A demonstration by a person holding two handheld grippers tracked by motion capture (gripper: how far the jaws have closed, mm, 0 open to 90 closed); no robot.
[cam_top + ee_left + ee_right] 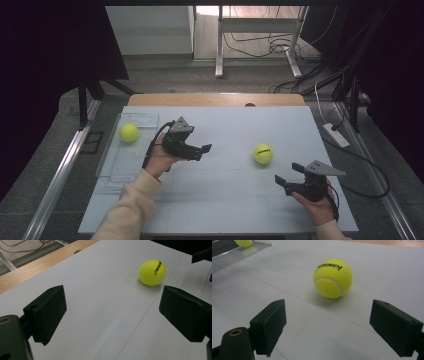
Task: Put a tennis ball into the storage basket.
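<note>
Clear tray (111, 165) is sitting at the desk's (220, 200) left edge, holding one yellow ball (129, 132) near its far end; rest of the tray is bare. In the right gripper view that tray (234, 253) is showing at top left with its ball (243, 242) partly cut off. A second ball (263, 153) is lying loose on the desk right of center, well apart from the tray, black lettering on it (333, 278).

Left gripper (202, 150) is hovering just right of the tray, jaws spread wide, gripping nothing, pointing toward the loose ball (152, 272). Right gripper (287, 175) is sitting near the desk's front right, jaws also wide apart and empty, loose ball just beyond them.
</note>
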